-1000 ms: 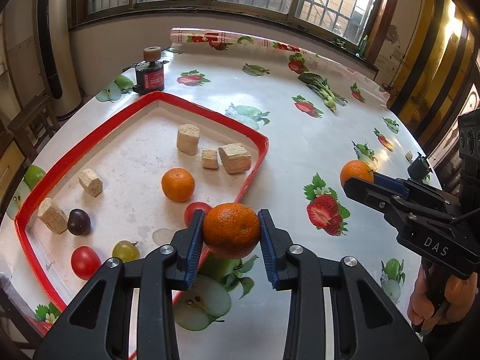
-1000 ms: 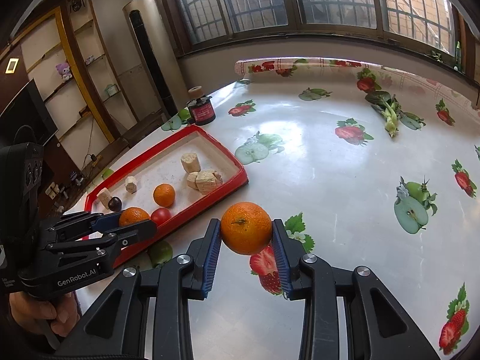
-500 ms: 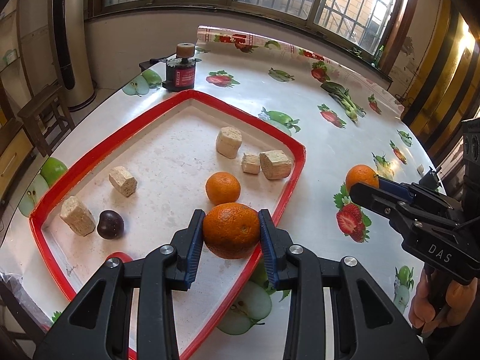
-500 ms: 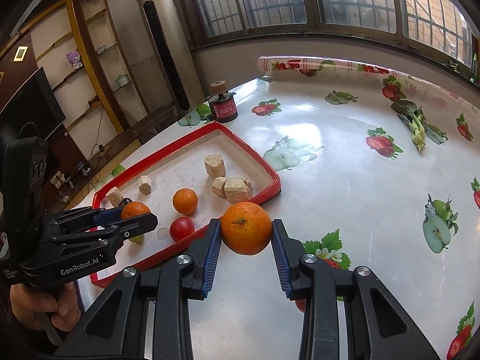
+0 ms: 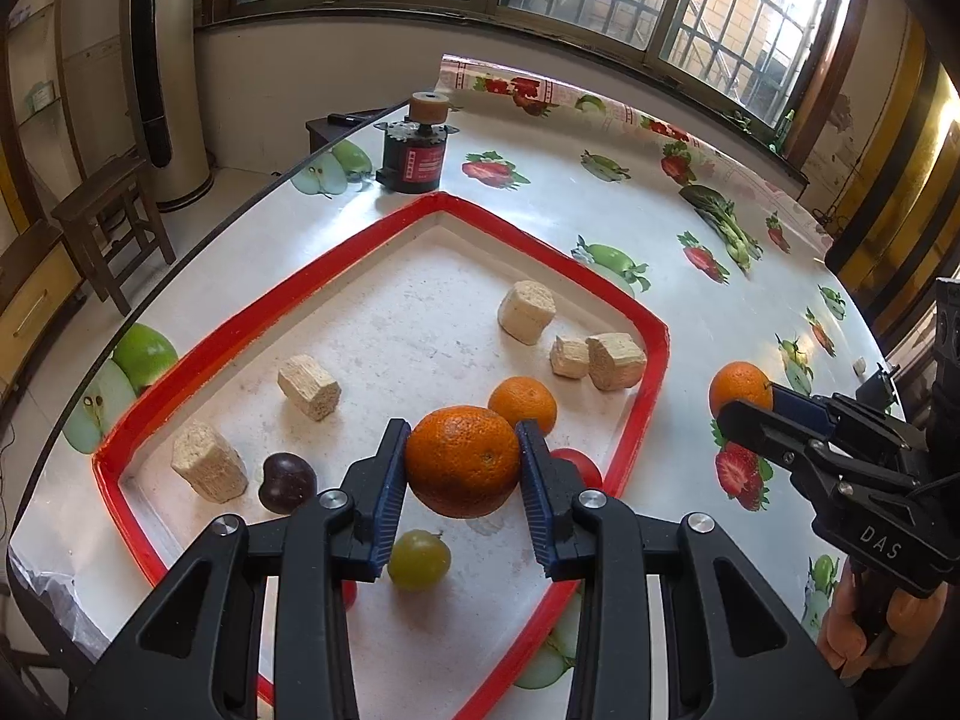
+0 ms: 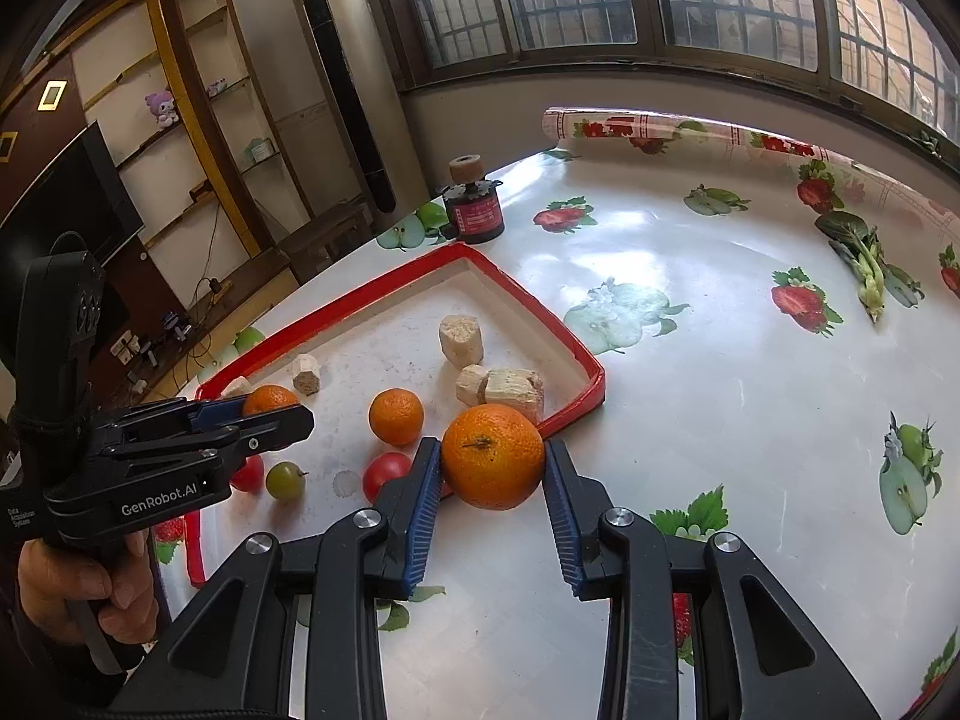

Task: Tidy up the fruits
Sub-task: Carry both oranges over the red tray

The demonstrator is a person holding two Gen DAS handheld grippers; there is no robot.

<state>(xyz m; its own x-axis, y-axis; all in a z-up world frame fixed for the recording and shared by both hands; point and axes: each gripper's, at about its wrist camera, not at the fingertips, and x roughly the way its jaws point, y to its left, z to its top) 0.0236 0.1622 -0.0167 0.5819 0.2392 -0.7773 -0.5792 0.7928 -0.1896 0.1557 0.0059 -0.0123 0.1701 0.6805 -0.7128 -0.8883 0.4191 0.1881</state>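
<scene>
Left wrist view. The left tongs (image 5: 462, 462) are gripping a round, dimpled orange (image 5: 462, 461) between ribbed blue pads (image 5: 387, 495), holding it in the air over the tray (image 5: 252, 312), above its near right part. The tray is a shallow rectangle with a raised glossy red rim and a speckled white floor. Lying in it: a smaller tangerine (image 5: 523, 402) just behind the held fruit, a smooth dark plum (image 5: 287, 482), a translucent green grape (image 5: 419, 559), a red tomato (image 5: 579, 467) partly hidden by the right finger, and five rough, fibrous beige blocks (image 5: 308, 386), two of them touching near the right rim. The bench (image 5: 600, 210) is wearing a shiny oilcloth printed with strawberries and apples. A black cylinder (image 5: 414, 159) with a red label and a tan cap is standing beyond the tray's far corner. At the right edge, the right tongs (image 5: 744, 408) are holding a second orange (image 5: 739, 387) beyond the tray's right rim.

Right wrist view. The right tongs (image 6: 492, 468) are clamping that second orange (image 6: 493, 456), stem scar facing the camera, in front of the tray's (image 6: 576, 354) near right rim; whether it is over the rim or just outside cannot be told. The tangerine (image 6: 396, 416), tomato (image 6: 387, 471), grape (image 6: 285, 480) and blocks (image 6: 461, 338) are lying inside the tray. At left, a hand (image 6: 84, 588) is gripping the handle of the left tongs (image 6: 273, 405), which are carrying the first orange (image 6: 269, 401) above the tray floor.
</scene>
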